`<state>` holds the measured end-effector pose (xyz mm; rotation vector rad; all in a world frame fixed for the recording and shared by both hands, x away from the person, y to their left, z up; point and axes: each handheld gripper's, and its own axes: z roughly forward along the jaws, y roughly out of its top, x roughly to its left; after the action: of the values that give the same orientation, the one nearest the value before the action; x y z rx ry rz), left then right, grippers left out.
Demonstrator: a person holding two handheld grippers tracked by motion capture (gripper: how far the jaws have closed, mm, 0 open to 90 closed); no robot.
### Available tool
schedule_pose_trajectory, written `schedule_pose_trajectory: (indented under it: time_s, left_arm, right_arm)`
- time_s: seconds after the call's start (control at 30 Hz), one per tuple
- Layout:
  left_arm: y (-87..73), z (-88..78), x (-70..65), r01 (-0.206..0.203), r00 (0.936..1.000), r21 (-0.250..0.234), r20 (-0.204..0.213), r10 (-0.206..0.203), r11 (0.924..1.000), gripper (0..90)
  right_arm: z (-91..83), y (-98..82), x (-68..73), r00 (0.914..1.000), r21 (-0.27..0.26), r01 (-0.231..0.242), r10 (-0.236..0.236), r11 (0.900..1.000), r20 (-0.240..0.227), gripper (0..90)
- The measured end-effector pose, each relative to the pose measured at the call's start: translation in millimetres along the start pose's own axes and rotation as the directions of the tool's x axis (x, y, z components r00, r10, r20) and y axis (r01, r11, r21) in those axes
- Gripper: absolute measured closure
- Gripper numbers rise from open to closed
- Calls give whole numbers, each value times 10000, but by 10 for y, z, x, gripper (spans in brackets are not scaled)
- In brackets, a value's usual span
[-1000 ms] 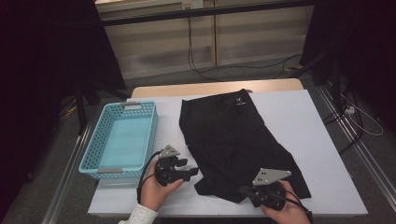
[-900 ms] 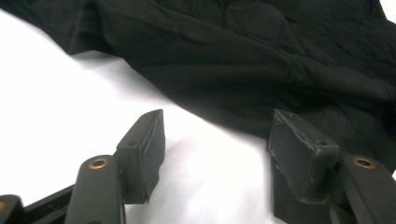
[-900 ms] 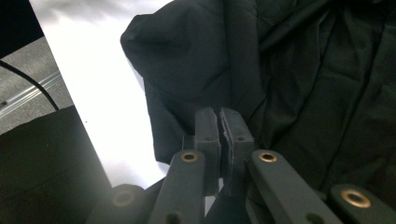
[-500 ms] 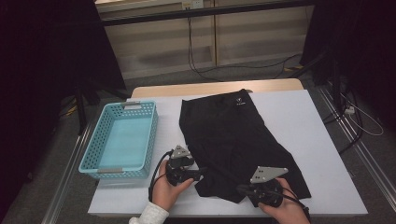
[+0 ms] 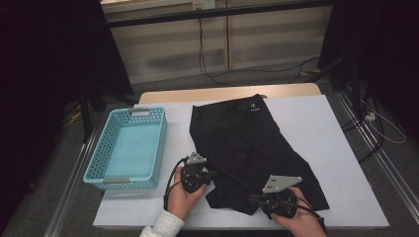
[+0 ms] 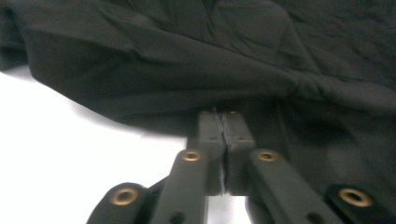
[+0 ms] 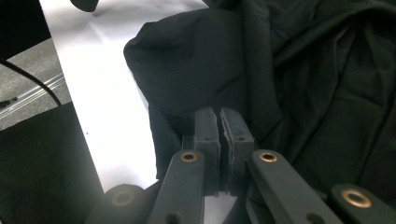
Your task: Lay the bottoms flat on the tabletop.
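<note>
Black shorts (image 5: 247,153) spread across the white table (image 5: 331,133), near edge toward the person. Left gripper (image 5: 210,176) just closed at the left hem, apparently pinching fabric; right gripper (image 5: 257,200) clamped on the near hem. 1 blue basket (image 5: 129,148) alongside, left, apart from the cloth.

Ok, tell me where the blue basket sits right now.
In the high view the blue basket sits on the table's left side, beside the black shorts, just beyond the left gripper.
</note>
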<state>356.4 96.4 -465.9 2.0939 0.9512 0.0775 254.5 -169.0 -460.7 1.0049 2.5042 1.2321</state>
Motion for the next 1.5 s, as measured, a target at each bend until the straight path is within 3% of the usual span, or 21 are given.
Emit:
schedule_pose_trajectory:
  time_s: [0.07,0.23,0.4,0.47,0.5,0.67,0.77,0.83,0.9,0.93,1.07,1.13,1.23,1.33,1.37,1.4,1.5]
  left_arm:
    - [12,-73,37,236,9996,166,140,-238,9996,891]
    - [33,-275,123,638,9979,47,127,-638,9980,897]
    - [-25,-535,263,1032,9945,33,-191,-1031,9947,896]
    - [-34,-566,279,1005,9945,32,-312,-1004,9949,896]
    - [-46,-598,320,1058,9935,-138,-415,-1063,9943,895]
    - [-50,-587,401,1244,9909,-369,-467,-1260,9915,893]
    - [-40,-537,421,1156,9906,-428,-685,-1183,9924,893]
    - [-40,-468,440,1176,9894,-420,-810,-1207,9922,892]
    - [-42,-456,446,1178,9896,-383,-787,-1205,9923,891]
    - [-48,-426,445,1158,9885,-486,-917,-1199,9921,888]
    - [-46,-401,447,1175,9893,-521,-810,-1215,9917,887]
    - [-45,-390,439,1174,9892,-519,-817,-1214,9917,885]
    - [-43,-391,430,1164,9892,-524,-831,-1205,9918,876]
    - [-41,-391,427,1159,9892,-540,-837,-1202,9918,872]
    - [-40,-391,426,1119,9891,-522,-898,-1163,9923,863]
    - [-40,-388,425,1089,9888,-546,-971,-1138,9926,863]
    - [-40,-382,429,988,9886,-609,-1081,-1049,9932,807]
  right_arm:
    - [-7,-1,-10,9999,-69,-77,77,9999,-83,867]
    - [-33,7,5,9999,-272,-118,114,9996,-121,869]
    - [-3,70,45,9996,-545,-197,185,9983,-226,870]
    - [22,84,63,9996,-474,-118,106,9988,-253,870]
    - [75,105,98,9997,-340,188,-194,9992,-154,869]
    - [137,123,84,9998,-276,179,-181,9995,-35,868]
    - [166,134,65,9995,-289,271,-266,9992,168,860]
    - [192,145,67,9971,-41,562,-559,9984,511,843]
    - [192,147,75,9975,33,601,-602,9982,364,838]
    - [177,150,99,9968,348,763,-771,9965,199,827]
    - [140,140,110,9968,419,798,-802,9959,69,811]
    - [117,144,114,9954,415,931,-940,9948,197,767]
    - [114,237,149,9952,-391,976,-971,9945,152,595]
    - [178,299,190,9941,-599,1082,-1082,9923,25,533]
    - [289,345,240,9921,-640,1235,-1247,9903,-150,507]
    - [289,345,240,9921,-640,1235,-1247,9903,-150,507]
    - [498,391,330,9860,-171,1607,-1612,9869,-418,479]
